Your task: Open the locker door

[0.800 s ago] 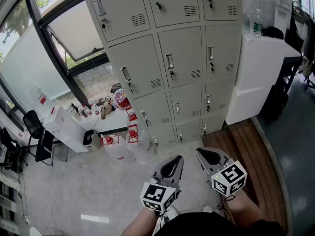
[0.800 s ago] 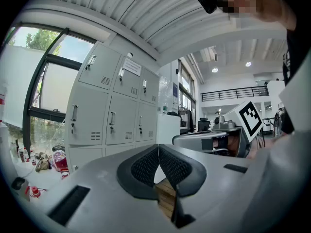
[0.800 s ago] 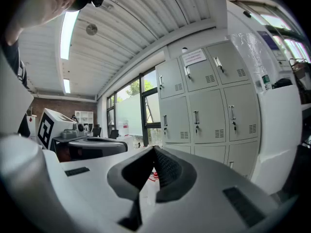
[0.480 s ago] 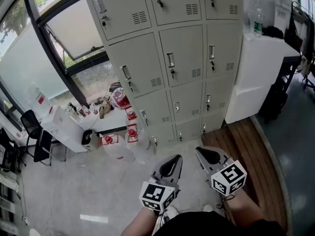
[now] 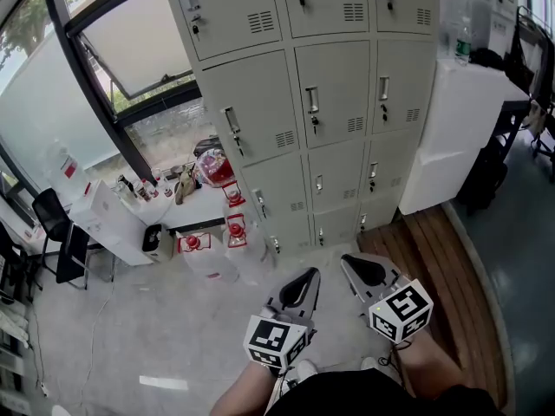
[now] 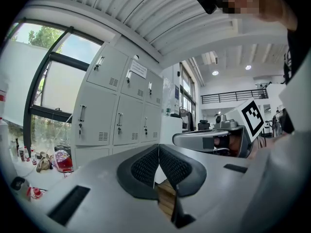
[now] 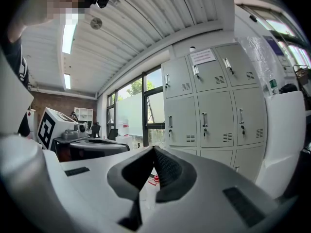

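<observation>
1. At the far edge of the floor [image 5: 130, 319], the lockers [image 5: 334, 102] stand as a grey bank, three columns of which show. Every door is closed, and each has a handle and a small vent.
2. Low in the head view, the left tongs [image 5: 305, 276] and the right tongs [image 5: 351, 263] are held side by side. Both point toward the lockers and are well apart from them.
3. The left tongs are closed: their ribbed pads meet at the tips with nothing between them.
4. The right tongs are closed the same way, pads together and holding nothing.
5. A white cabinet [image 5: 455, 128] stands just beside the lockers on the right, with a bottle [image 5: 462, 42] on top.
6. By the lockers' left corner, red-capped jugs [image 5: 232, 232] sit on the floor below a window [image 5: 130, 50].
7. Wooden boards [image 5: 434, 241] cover the floor's right edge in front of the cabinet.
</observation>
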